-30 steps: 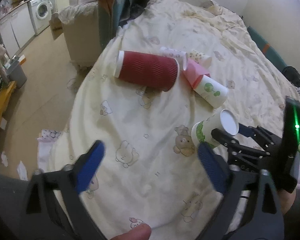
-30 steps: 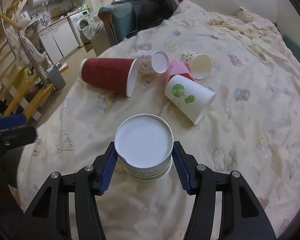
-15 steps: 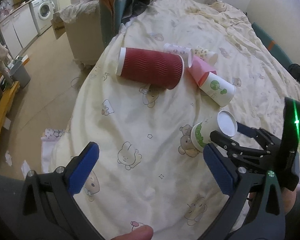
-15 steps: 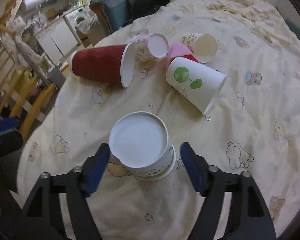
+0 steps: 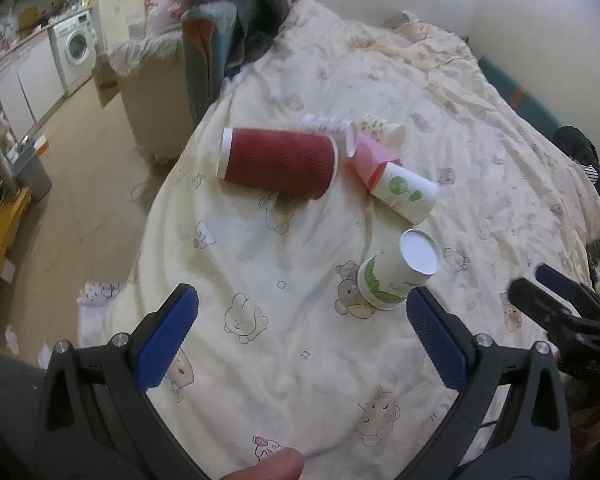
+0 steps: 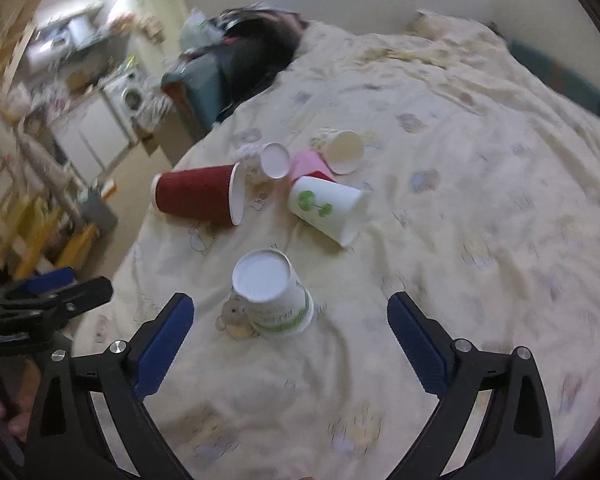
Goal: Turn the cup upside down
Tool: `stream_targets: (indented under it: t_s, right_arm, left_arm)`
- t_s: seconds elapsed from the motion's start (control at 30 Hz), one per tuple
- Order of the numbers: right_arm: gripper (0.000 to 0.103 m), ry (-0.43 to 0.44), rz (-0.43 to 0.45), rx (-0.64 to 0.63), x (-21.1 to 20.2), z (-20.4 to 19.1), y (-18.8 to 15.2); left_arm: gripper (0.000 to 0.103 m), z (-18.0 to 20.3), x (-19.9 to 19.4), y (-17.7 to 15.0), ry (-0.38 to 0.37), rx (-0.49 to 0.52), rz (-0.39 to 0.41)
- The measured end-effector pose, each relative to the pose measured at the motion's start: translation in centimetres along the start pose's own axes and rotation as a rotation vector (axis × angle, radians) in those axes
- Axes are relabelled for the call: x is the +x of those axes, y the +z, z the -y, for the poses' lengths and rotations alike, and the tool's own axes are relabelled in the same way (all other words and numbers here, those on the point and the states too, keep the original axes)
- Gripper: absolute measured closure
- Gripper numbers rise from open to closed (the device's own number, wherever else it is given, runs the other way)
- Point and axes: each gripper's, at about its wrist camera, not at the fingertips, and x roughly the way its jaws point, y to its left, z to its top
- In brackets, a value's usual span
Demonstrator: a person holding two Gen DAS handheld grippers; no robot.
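A white paper cup with green print (image 6: 272, 296) stands upside down on the cream bed cover, base up; it also shows in the left wrist view (image 5: 396, 272). My right gripper (image 6: 290, 344) is open and empty, drawn back just behind the cup, not touching it. My left gripper (image 5: 300, 340) is open and empty over the cover, to the left of the cup. The right gripper's black fingers (image 5: 540, 304) show at the right edge of the left wrist view.
Beyond the cup lie a dark red ribbed cup (image 6: 200, 198), a white cup with a green tree (image 6: 326, 208), a pink cup (image 6: 310, 164) and two small patterned cups (image 6: 342, 150). The bed edge (image 5: 156, 216) drops to the floor at left. An armchair (image 5: 172, 64) stands behind.
My right gripper opened, let go of the upside-down cup and pulled back from it. The cup stays standing on the cover. My left gripper stayed open and shifted slightly.
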Motion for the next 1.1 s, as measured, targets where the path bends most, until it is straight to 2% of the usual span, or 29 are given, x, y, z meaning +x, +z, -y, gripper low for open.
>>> stream_targets:
  t_s: [0.2,0.3,0.5,0.63,0.8,1.1]
  right_arm:
    - [0.002,-0.061,0.055,0.073,-4.3,0.8,-2.6]
    - [0.002,-0.100,0.095,0.054,-5.7,0.4,-4.1]
    - [0.002,-0.118,0.145,0.024,-7.2,-0.9,-5.8]
    - [0.002,-0.124,0.164,0.031,-7.1,-1.1,-6.8]
    - [0.002,-0.127,0.172,0.042,-6.6,-0.9,-6.6]
    - [0.002,-0.139,0.193,0.007,-6.6,-1.6,-6.6]
  left_arm:
    - [0.000,0.8,-1.4,-1.3,-0.002,0.020,0.019]
    - [0.000,1.5,-2.0,-2.4,0.018,0.048,0.030]
    - [0.000,1.9,-3.6,-4.5,0.029,0.081,0.080]
    - [0.000,1.9,-3.5,-5.5,0.045,0.103,0.090]
    - [0.000,2.2,-3.7,-5.4,0.034,0.101,0.132]
    - [0.000,2.3,-4.0,-5.7,0.049,0.108,0.144]
